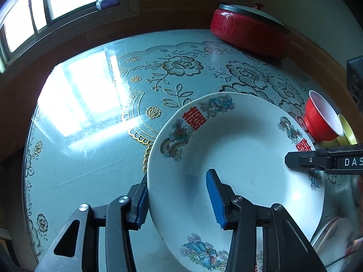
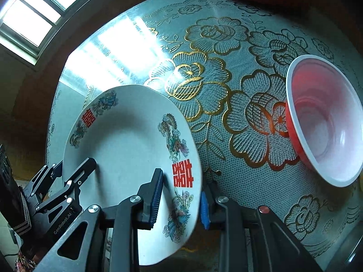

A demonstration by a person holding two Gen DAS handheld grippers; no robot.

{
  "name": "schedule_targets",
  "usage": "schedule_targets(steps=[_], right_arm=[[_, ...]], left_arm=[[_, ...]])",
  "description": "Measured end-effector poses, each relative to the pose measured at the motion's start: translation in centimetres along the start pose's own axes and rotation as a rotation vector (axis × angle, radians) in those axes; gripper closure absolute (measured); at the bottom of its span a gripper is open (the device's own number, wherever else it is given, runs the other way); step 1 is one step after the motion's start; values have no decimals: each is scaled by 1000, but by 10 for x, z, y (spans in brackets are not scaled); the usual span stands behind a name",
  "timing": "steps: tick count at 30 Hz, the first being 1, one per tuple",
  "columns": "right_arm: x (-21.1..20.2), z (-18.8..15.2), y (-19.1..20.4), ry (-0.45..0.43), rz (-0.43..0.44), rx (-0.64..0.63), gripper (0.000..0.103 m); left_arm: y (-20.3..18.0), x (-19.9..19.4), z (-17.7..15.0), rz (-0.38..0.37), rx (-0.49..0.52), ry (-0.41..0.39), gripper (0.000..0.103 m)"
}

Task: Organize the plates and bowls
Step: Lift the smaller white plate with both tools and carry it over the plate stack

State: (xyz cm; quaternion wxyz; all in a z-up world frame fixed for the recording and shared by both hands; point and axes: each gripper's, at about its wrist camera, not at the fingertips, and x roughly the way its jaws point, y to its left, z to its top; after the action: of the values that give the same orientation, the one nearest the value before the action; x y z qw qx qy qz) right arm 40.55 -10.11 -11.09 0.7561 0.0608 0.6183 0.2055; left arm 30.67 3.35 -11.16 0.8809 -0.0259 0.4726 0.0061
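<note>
A white plate (image 1: 245,158) with red characters and dragon pictures is held tilted above the table; it also shows in the right wrist view (image 2: 127,145). My left gripper (image 1: 177,195) straddles its left rim, one blue pad on each side. My right gripper (image 2: 181,195) straddles its right rim the same way, and its finger shows in the left wrist view (image 1: 322,161). A red bowl (image 2: 326,122) with a white inside lies tilted on the table to the right; it also shows in the left wrist view (image 1: 322,120).
A round table (image 1: 95,117) with a glass top over a gold flower cloth. A red lidded pot (image 1: 247,31) stands at the back. A yellow bowl (image 1: 347,129) sits behind the red bowl. More plates (image 1: 333,238) lie at the lower right. A window (image 1: 56,11) is at the back left.
</note>
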Motion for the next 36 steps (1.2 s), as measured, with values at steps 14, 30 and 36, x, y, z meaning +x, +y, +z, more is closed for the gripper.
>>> schedule_targets(steps=[14, 30, 36], right_arm=[[-33, -21, -3, -2, -1, 37, 77], [-14, -17, -33, 15, 62, 83, 78], [-10, -20, -35, 12, 74, 63, 78]], left_arm=[[-4, -16, -2, -3, -21, -32, 57], [3, -18, -18, -45, -10, -44, 57], [1, -17, -32, -92, 16, -25, 58]])
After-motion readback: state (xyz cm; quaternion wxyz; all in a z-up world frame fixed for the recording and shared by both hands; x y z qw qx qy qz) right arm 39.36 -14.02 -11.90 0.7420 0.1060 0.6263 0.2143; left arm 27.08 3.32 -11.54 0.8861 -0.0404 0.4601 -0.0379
